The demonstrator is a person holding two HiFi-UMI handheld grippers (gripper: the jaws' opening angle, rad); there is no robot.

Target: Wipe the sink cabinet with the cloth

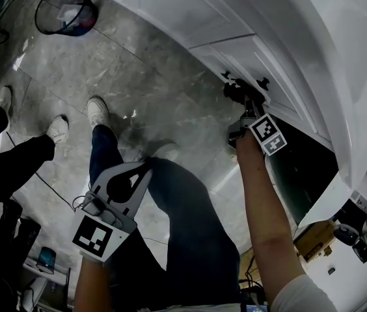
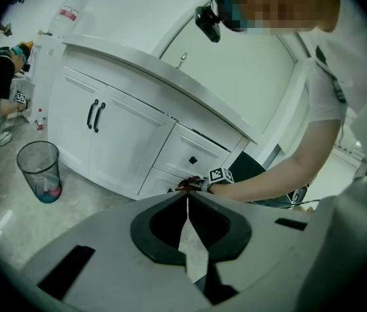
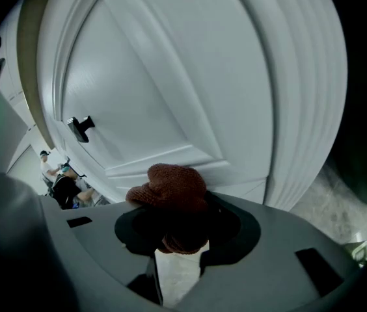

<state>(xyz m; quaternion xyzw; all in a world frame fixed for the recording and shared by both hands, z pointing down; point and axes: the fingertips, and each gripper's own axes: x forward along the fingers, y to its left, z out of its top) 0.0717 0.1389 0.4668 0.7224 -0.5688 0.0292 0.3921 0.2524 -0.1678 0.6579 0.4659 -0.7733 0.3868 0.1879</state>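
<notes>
The white sink cabinet [image 1: 248,18] runs across the upper right of the head view. My right gripper [image 1: 239,95] is shut on a dark reddish-brown cloth [image 3: 170,188] and presses it against a lower drawer front [image 3: 170,96], just right of a black knob [image 3: 79,127]. The left gripper view shows the same cloth [image 2: 186,184] at the drawer [image 2: 193,155], under the curved countertop. My left gripper [image 1: 146,166] hangs low over the floor, away from the cabinet, with its jaws shut and nothing between them [image 2: 187,203].
A wire waste bin [image 1: 66,8] stands on the grey marble floor left of the cabinet doors [image 2: 95,132]. Another person's legs and white shoes [image 1: 53,132] are at the left. A dark green opening [image 1: 297,171] lies right of the cabinet.
</notes>
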